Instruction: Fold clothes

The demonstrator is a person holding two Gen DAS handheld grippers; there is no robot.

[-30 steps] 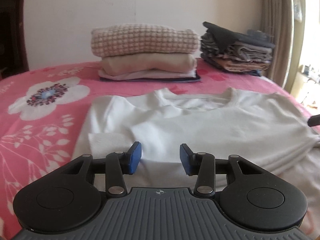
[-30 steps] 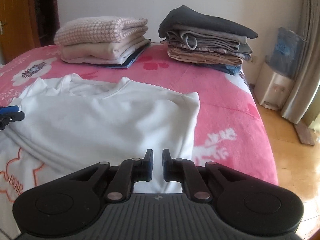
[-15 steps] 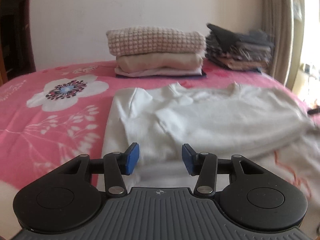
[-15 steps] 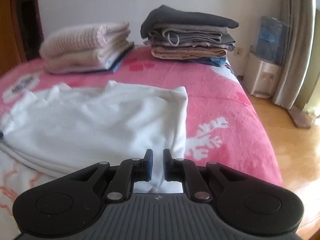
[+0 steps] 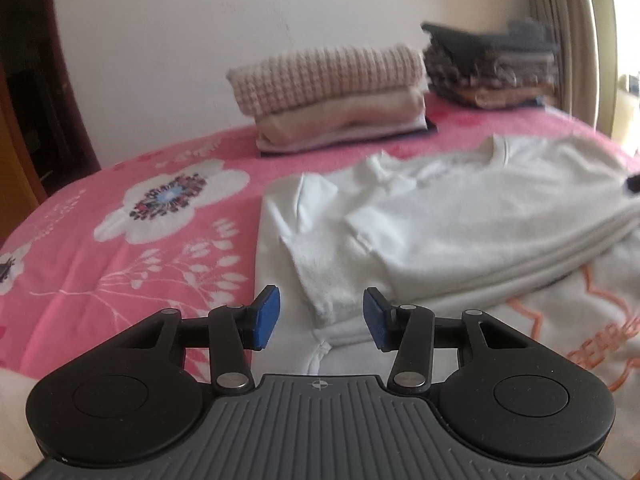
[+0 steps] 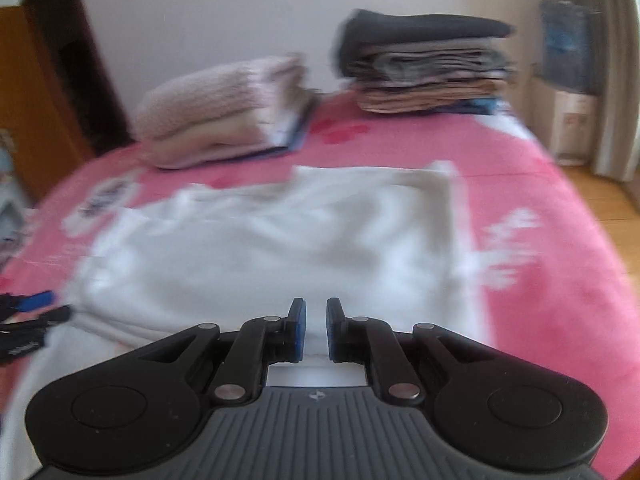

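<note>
A white T-shirt (image 5: 460, 216) lies on the pink flowered bed, its body doubled over itself and a short sleeve (image 5: 324, 264) turned inward. An orange print (image 5: 600, 320) shows on the lower layer. My left gripper (image 5: 320, 322) is open just above the shirt's near left corner, the sleeve end showing between its blue pads (image 5: 266, 316). In the blurred right wrist view, my right gripper (image 6: 316, 330) hovers at the shirt's (image 6: 280, 240) near edge, pads a narrow slit apart with nothing visibly clamped. The left gripper's tip (image 6: 36, 304) shows at the far left.
Two stacks of folded clothes stand at the back of the bed: a pink knit pile (image 5: 332, 92) and a dark grey pile (image 5: 488, 68). The pink blanket (image 5: 120, 240) lies bare to the left. Wooden floor (image 6: 612, 208) and a curtain lie past the bed's right edge.
Both grippers have pulled back and swung left, so the shirt and stacks sit further right in the left view. The left jaws stay open, the right ones stay nearly closed. The shirt has not moved.
</note>
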